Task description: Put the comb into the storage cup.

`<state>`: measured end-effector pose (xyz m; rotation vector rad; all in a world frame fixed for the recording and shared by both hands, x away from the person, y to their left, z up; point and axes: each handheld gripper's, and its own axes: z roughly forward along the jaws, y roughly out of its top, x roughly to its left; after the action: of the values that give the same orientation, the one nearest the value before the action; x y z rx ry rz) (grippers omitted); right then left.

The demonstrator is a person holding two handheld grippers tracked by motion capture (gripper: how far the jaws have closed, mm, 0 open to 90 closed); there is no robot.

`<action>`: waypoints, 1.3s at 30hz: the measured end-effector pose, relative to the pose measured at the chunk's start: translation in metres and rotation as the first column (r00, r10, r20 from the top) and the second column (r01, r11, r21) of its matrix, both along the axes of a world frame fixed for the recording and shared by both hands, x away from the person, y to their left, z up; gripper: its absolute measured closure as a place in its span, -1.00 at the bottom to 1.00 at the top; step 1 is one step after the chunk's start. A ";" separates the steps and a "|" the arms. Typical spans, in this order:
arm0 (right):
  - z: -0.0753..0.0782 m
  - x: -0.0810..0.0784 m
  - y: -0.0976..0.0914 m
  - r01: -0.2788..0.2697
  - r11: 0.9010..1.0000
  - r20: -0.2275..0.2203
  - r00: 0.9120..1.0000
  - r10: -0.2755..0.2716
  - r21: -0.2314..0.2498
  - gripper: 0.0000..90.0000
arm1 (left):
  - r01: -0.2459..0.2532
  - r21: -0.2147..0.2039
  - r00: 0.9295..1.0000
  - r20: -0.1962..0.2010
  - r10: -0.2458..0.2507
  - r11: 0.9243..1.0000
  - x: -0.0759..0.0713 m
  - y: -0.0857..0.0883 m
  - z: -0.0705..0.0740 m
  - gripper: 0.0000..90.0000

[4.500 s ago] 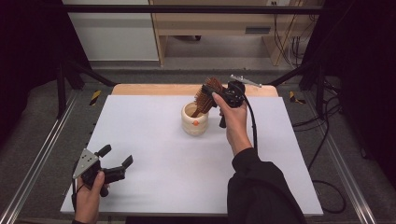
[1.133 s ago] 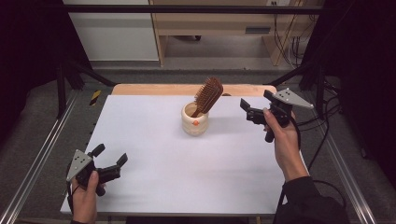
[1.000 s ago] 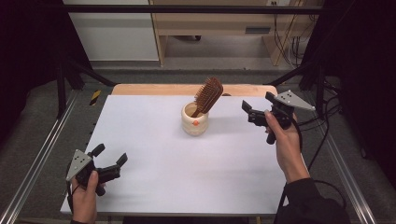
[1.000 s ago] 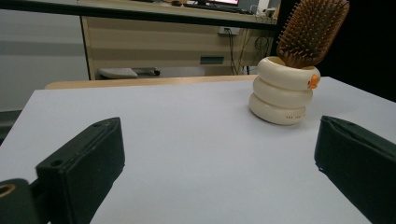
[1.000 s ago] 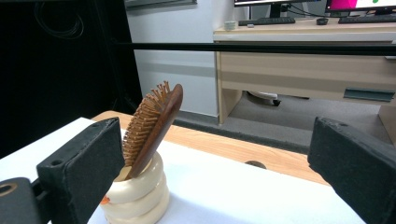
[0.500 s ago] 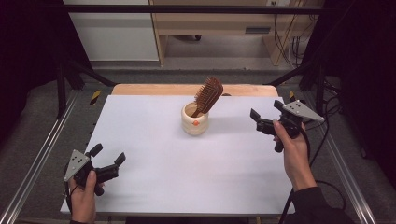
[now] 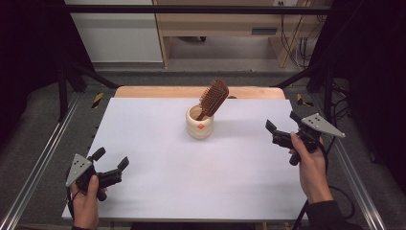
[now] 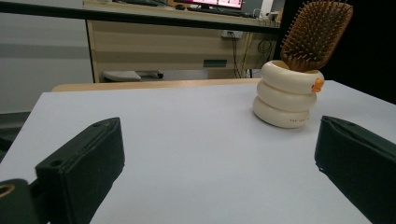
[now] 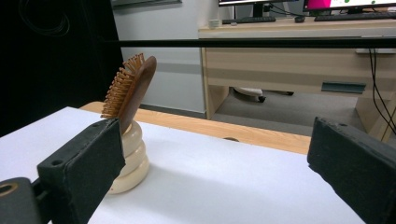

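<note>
The wooden paddle hairbrush [image 7: 213, 98] stood handle-down in the cream ringed holder [image 7: 199, 123] near the far middle of the white table [image 7: 201, 172], its bristled head leaning out over the rim. The right gripper [image 7: 285, 128] hovered off to the holder's right, well apart from it, jaws spread wide and grasping nothing. The left gripper [image 7: 111, 164] sat low at the near left corner, likewise released and empty. Judging by this, the placing step looked finished, with the brush left resting in its holder. Any next move would probably call for little more than settling both hands clear of the holder without knocking the tilted brush
</note>
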<state>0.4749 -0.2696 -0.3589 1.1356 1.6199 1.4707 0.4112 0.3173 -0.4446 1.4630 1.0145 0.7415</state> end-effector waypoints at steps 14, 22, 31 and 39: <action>-0.015 -0.014 -0.016 0.036 0.999 -0.008 0.999 -0.036 0.008 -0.92 | 0.000 0.000 1.000 0.004 0.000 1.000 0.000 0.000 0.000 -0.96; -0.029 -0.022 -0.022 0.049 0.999 -0.014 0.999 -0.049 0.011 -0.91 | 0.000 -0.002 1.000 0.003 0.000 1.000 0.000 0.001 0.000 -0.96; -0.043 -0.029 -0.024 0.054 0.999 -0.022 0.998 -0.053 0.004 -0.91 | 0.000 -0.002 1.000 0.009 0.000 1.000 -0.001 0.001 0.000 -0.96; -0.058 -0.036 -0.026 0.062 0.998 -0.025 0.998 -0.062 -0.009 -0.90 | -0.003 -0.002 1.000 0.009 0.003 1.000 -0.001 0.001 0.000 -0.96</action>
<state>0.4388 -0.2958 -0.4165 1.1931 1.5922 1.4141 0.4105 0.3187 -0.4443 1.4554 1.0107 0.7490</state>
